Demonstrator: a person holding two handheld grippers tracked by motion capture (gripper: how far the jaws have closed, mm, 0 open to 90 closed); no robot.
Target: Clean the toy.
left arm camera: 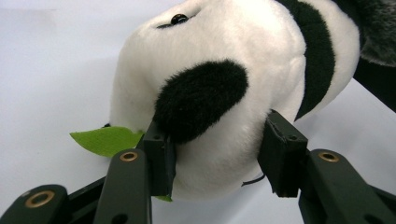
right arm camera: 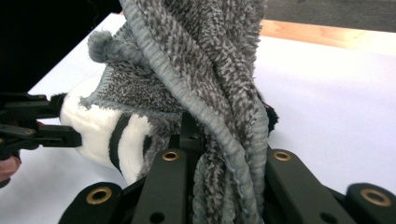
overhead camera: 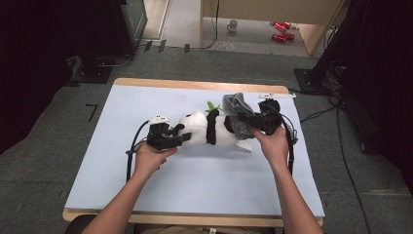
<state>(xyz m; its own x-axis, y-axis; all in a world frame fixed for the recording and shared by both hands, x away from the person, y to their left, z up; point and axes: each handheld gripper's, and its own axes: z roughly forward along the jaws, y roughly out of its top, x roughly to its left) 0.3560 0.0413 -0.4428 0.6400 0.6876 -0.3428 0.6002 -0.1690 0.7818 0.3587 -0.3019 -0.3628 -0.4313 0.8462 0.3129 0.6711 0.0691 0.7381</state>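
Pressing the panda's head [left arm camera: 210, 107], the left fingers [left arm camera: 161, 158] grip; right fingers [right arm camera: 182, 163] clamp the grey cloth [right arm camera: 215, 93].

Black-and-white panda [left arm camera: 219, 93], grey cloth [right arm camera: 210, 70]

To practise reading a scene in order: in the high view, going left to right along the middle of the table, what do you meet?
Left tool → panda's white head → green leaf → grey knitted cloth → right tool.

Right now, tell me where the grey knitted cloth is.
In the high view the grey knitted cloth lies right of centre on the blue mat, draped over the panda plush's lower end and clamped in the right gripper.
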